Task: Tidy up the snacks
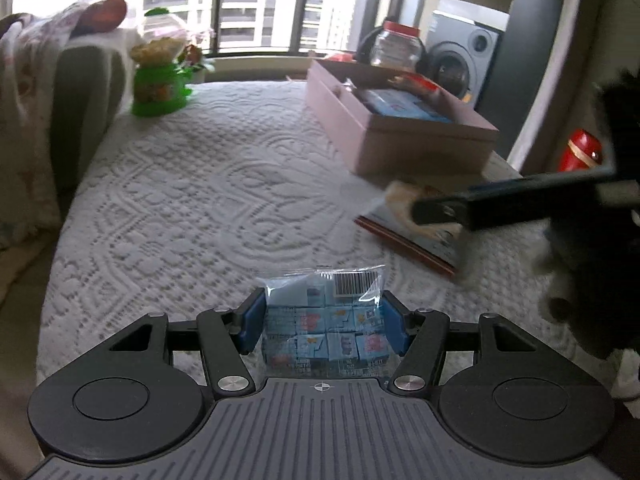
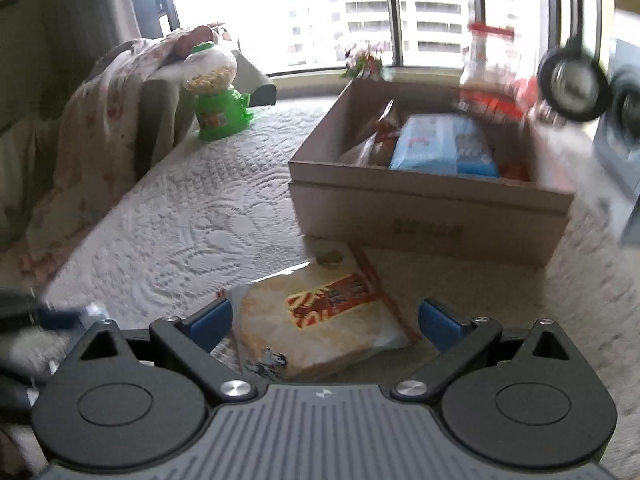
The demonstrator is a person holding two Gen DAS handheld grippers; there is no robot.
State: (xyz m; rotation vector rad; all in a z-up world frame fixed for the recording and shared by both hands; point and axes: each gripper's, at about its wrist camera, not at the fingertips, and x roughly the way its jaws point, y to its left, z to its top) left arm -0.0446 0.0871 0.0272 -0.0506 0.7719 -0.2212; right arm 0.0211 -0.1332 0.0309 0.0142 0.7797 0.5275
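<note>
My left gripper is shut on a clear bag of small blue snack packs, held just above the white tablecloth. My right gripper is open, its blue pads on either side of a flat cracker pack with a red label that lies on the cloth. The same pack shows blurred in the left wrist view under the right gripper's finger. A cardboard box with blue and red snack packs inside stands just beyond; it also shows in the left wrist view.
A green candy dispenser toy stands at the far left of the table, also in the right wrist view. A red-lidded jar stands behind the box. A cloth-draped chair is on the left. Windows are behind.
</note>
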